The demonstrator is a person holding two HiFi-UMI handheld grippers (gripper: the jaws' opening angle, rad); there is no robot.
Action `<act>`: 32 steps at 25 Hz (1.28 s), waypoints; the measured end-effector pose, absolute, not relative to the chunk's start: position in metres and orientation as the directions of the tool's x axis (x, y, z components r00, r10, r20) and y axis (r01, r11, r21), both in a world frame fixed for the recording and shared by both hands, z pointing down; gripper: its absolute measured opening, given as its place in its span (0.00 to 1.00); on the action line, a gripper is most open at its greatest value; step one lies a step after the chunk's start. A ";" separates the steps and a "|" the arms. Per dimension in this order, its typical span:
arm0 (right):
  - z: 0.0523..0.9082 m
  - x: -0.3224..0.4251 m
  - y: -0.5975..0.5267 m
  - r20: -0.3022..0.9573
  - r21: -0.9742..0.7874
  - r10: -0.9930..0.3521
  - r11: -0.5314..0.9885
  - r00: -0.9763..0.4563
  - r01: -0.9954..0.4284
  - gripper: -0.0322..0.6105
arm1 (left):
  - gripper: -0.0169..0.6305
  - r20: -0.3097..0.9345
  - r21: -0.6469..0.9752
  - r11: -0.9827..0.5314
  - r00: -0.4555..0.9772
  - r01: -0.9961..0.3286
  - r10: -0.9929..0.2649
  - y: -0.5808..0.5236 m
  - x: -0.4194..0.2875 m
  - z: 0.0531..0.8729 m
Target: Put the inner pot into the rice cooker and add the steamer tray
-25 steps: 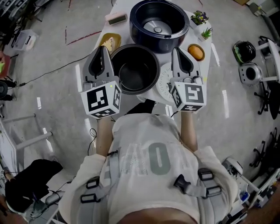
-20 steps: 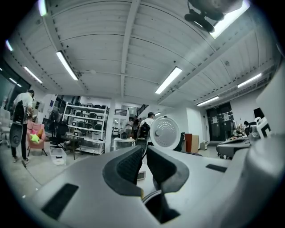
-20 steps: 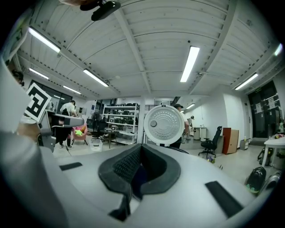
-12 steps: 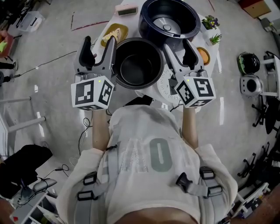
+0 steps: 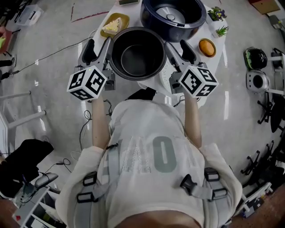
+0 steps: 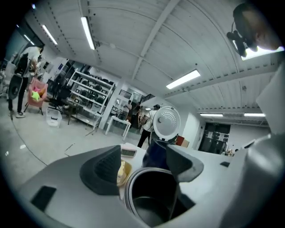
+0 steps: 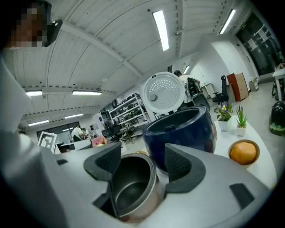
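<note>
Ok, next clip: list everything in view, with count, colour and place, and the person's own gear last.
inner pot: one, dark with a metal rim, front of the table
rice cooker: one, dark blue, lid up, behind the pot
steamer tray: one, white, right of the pot, mostly hidden
yellow dish: one, holding food, left of the cooker
orange: one, in a small dish, right of the cooker
potted plants: two, green, far right corner
table: one, white
left gripper: grey, jaws have just been opening, pot rim between them, ungripped
right gripper: grey, likewise on the pot's right
</note>
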State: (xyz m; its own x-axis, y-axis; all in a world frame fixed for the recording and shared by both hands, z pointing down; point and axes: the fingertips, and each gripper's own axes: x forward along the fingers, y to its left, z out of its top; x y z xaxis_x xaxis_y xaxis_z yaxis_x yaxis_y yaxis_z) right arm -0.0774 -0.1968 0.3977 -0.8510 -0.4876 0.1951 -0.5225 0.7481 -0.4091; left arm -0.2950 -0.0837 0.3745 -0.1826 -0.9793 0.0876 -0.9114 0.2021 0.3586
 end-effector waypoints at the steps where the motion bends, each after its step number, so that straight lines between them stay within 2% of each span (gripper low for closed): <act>1: 0.408 -0.078 -0.195 0.218 -0.405 -0.485 0.744 -0.847 -0.531 0.51 | 0.49 0.109 0.378 0.194 -0.164 -0.905 -0.980 -0.084 -0.294 0.385; 8: 0.464 -0.081 -0.172 0.328 -0.440 -0.439 0.713 -0.837 -0.546 0.51 | 0.49 0.171 0.606 0.138 -0.040 -0.784 -0.984 -0.075 -0.286 0.441; 15: 0.490 -0.084 -0.157 0.374 -0.444 -0.409 0.709 -0.833 -0.548 0.51 | 0.48 0.221 0.674 0.108 0.060 -0.731 -0.973 -0.066 -0.268 0.476; 18: 0.497 -0.086 -0.151 0.387 -0.446 -0.396 0.709 -0.832 -0.545 0.49 | 0.44 0.238 0.674 0.102 0.085 -0.731 -0.967 -0.065 -0.259 0.482; 24: 0.498 -0.092 -0.147 0.389 -0.443 -0.372 0.727 -0.843 -0.525 0.41 | 0.23 0.321 0.583 0.172 0.031 -0.794 -0.947 -0.061 -0.268 0.489; 26: 0.497 -0.094 -0.147 0.389 -0.447 -0.366 0.727 -0.845 -0.521 0.36 | 0.21 0.331 0.577 0.180 0.027 -0.797 -0.943 -0.062 -0.269 0.490; 32: 0.495 -0.092 -0.147 0.415 -0.396 -0.382 0.742 -0.826 -0.542 0.34 | 0.19 0.339 0.565 0.179 0.029 -0.805 -0.940 -0.063 -0.266 0.485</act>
